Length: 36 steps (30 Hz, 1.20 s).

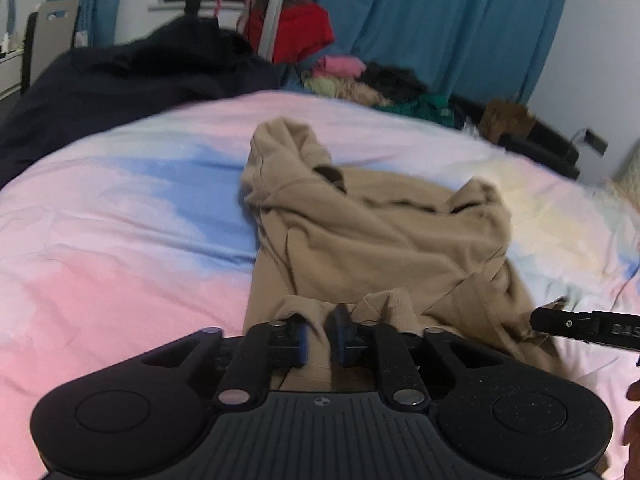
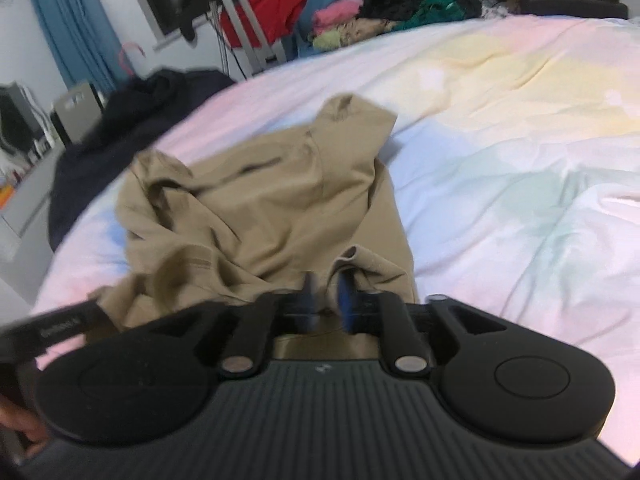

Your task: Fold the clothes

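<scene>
Pastel bedding, pink with patches of blue, yellow and white, covers the bed (image 1: pixel 120 240) that fills both my views. Blue curtains (image 1: pixel 440 20) hang behind it, and a dark blanket (image 1: pixel 120 80) is heaped at its far left corner. A pile of mixed clothes (image 1: pixel 360 80) sits beyond the far edge, beside a red garment (image 1: pixel 296 32) draped on a stand.

On the bed lies the tan shirt (image 1: pixel 380 240), crumpled, with its near hem bunched up right in front of both tools.

My left tool (image 1: pixel 318 340) has its jaws a narrow way apart, with tan fabric showing in the gap; I cannot tell whether the pads press it. My right tool (image 2: pixel 326 300) looks much the same, blurred, its jaws parted over the hem. Each tool's tip shows at the edge of the other view.
</scene>
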Motion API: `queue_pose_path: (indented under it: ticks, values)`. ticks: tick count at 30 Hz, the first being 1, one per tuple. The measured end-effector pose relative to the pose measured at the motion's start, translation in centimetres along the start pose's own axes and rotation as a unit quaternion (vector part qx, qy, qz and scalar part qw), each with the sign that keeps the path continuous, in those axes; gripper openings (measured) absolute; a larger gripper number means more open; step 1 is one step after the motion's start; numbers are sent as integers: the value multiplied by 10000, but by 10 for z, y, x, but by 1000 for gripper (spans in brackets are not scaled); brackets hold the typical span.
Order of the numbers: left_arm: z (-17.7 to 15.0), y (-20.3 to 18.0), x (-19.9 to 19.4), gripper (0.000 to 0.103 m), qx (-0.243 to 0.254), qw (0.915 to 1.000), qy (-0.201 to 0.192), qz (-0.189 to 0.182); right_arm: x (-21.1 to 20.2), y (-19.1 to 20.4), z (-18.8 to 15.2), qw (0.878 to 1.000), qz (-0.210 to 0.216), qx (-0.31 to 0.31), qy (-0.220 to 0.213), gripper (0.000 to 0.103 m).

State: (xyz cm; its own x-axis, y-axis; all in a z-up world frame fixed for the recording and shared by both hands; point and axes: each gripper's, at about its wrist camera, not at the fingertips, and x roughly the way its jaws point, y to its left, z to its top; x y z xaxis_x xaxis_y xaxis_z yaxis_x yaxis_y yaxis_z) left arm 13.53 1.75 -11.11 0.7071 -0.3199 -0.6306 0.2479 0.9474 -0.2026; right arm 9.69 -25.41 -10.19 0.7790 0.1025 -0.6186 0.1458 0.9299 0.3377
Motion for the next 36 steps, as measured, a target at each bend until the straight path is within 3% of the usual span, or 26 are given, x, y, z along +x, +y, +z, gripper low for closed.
queue_pose_path:
  ticks: [2,4,7,11,14,17,22,28,32,36]
  values:
    - [-1,-7,-17,53,101,9998,-171,14,-24,5,-2,9993,61,-53,-363,99]
    - [-4,-14,-36,63,291,9989,-377,24,-46,10,-3,9975,103,-139,-689,98]
    - [-11,-26,-67,86,594,9954,-751,92,-74,18,-6,9929,88,-386,-1120,98]
    - [-21,-37,-103,91,715,9933,-905,45,-97,22,-10,9878,-11,-608,-1432,98]
    - [-33,-37,-117,91,472,9964,-643,-283,-104,19,-12,9880,2,-529,-1449,98]
    - [-48,-27,-119,91,-198,9976,-60,-656,-105,15,-11,9909,-13,-300,-1312,98]
    - [-83,-6,-110,91,-1373,9765,944,-1364,-103,10,-11,9939,65,-7,-1102,98]
    - [-109,2,-78,91,-2015,9579,1555,-1331,-93,5,-14,9961,254,273,-796,98]
    - [-107,16,-59,91,-2650,9472,1348,-1201,-93,0,-14,9954,360,508,-724,98]
    - [-104,17,-81,89,-2807,9464,359,-1557,-96,-11,-12,9927,450,805,-776,98]
